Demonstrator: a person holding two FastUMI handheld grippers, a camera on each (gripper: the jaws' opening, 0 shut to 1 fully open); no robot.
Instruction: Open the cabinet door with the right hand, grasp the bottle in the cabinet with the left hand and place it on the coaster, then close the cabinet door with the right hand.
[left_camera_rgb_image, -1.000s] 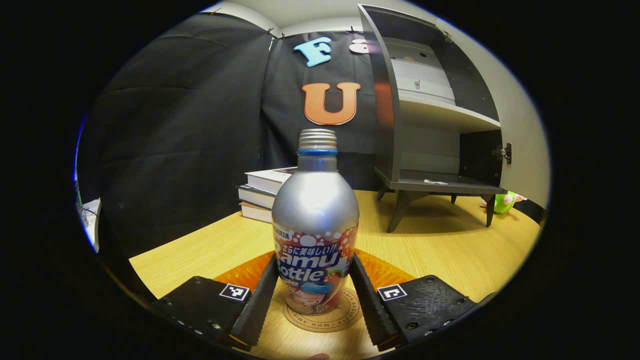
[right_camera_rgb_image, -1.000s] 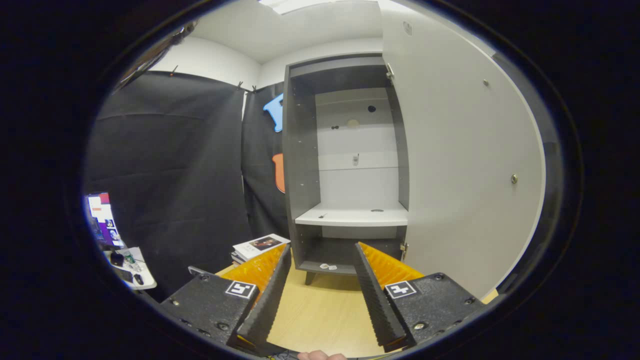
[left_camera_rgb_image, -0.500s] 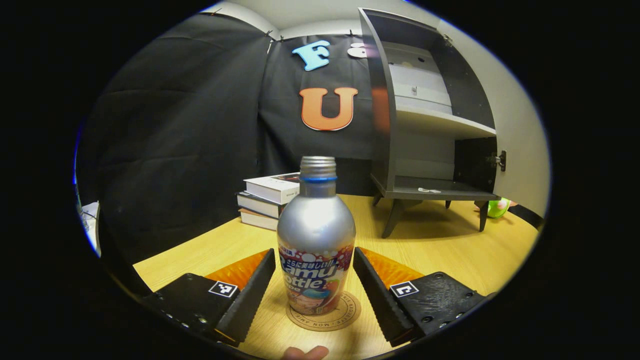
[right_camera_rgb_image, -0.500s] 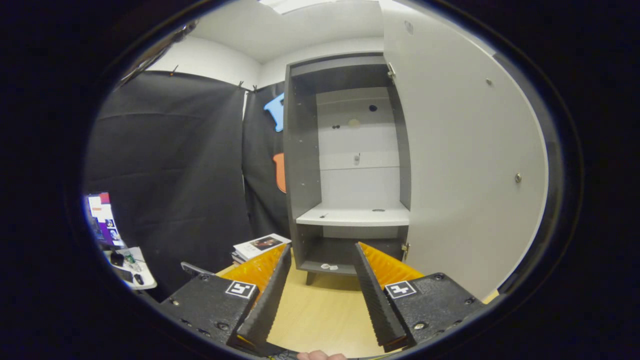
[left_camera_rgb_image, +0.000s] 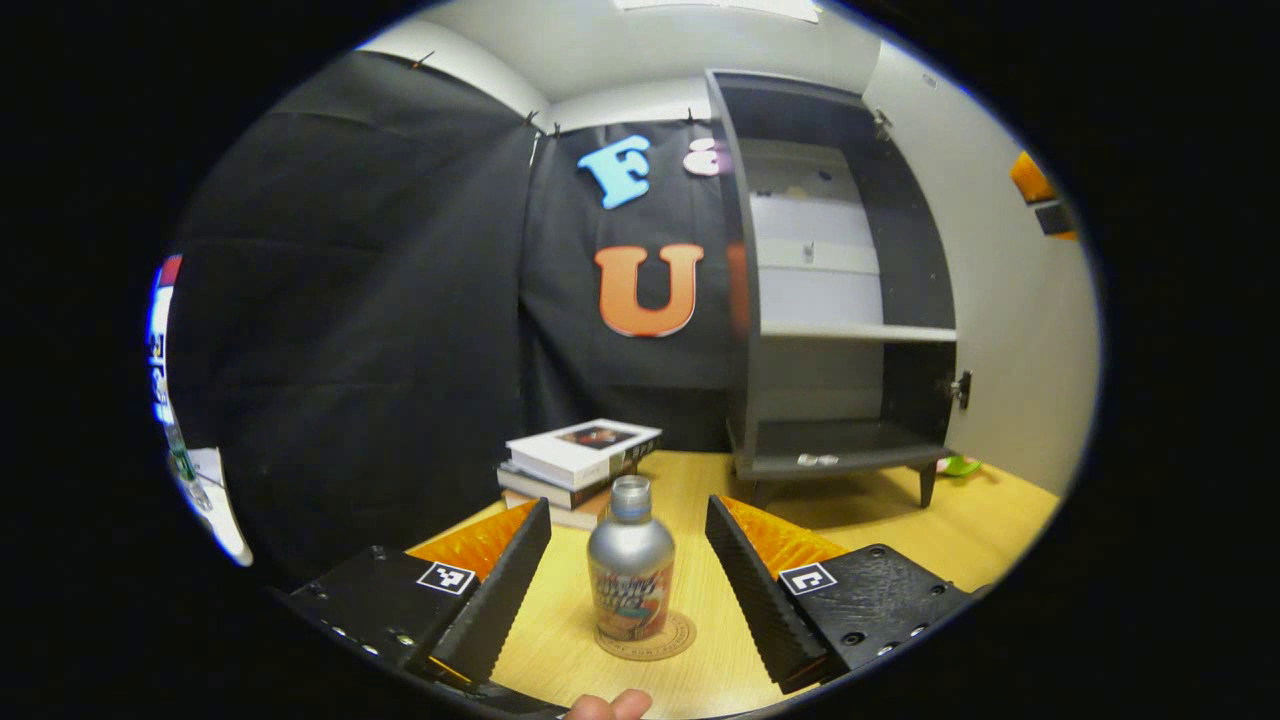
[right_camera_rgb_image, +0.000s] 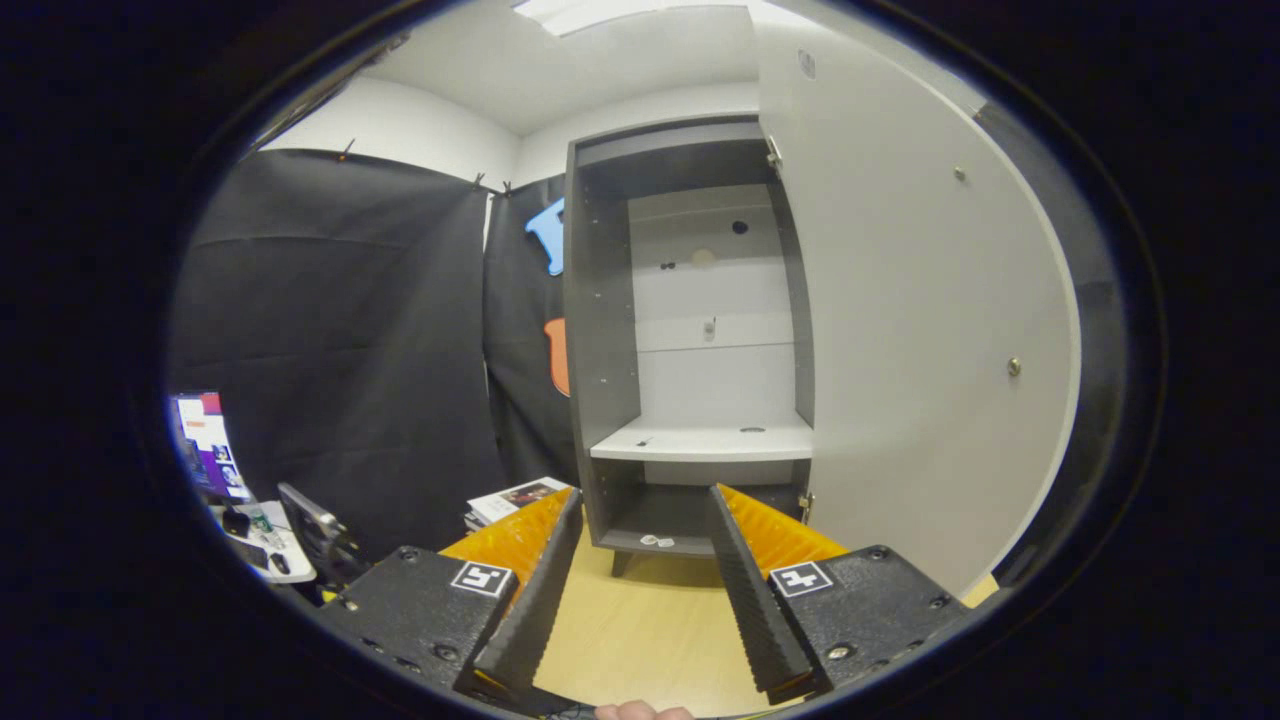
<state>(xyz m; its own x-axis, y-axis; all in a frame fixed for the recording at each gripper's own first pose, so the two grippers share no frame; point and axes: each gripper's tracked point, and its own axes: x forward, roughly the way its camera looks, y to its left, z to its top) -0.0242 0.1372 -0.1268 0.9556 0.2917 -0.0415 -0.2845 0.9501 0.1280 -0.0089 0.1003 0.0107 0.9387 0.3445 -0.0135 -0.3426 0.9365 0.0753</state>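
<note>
Left gripper view: at bottom centre the bottle (left_camera_rgb_image: 630, 572) stands upright on the coaster (left_camera_rgb_image: 645, 637), between the spread fingers of the left gripper (left_camera_rgb_image: 625, 580), untouched. Behind, right of centre, the cabinet (left_camera_rgb_image: 835, 300) gapes.

Right gripper view: the right gripper (right_camera_rgb_image: 645, 575) is released, holding nothing, facing the cabinet door (right_camera_rgb_image: 920, 350) at right.

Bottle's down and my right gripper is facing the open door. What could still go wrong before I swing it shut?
The tall silver bottle stands upright on the round cork coaster, between the open left gripper fingers; a sideways pull-back could tip it. The open right gripper sits inside the white cabinet door's swing, so the door might strike it.
</note>
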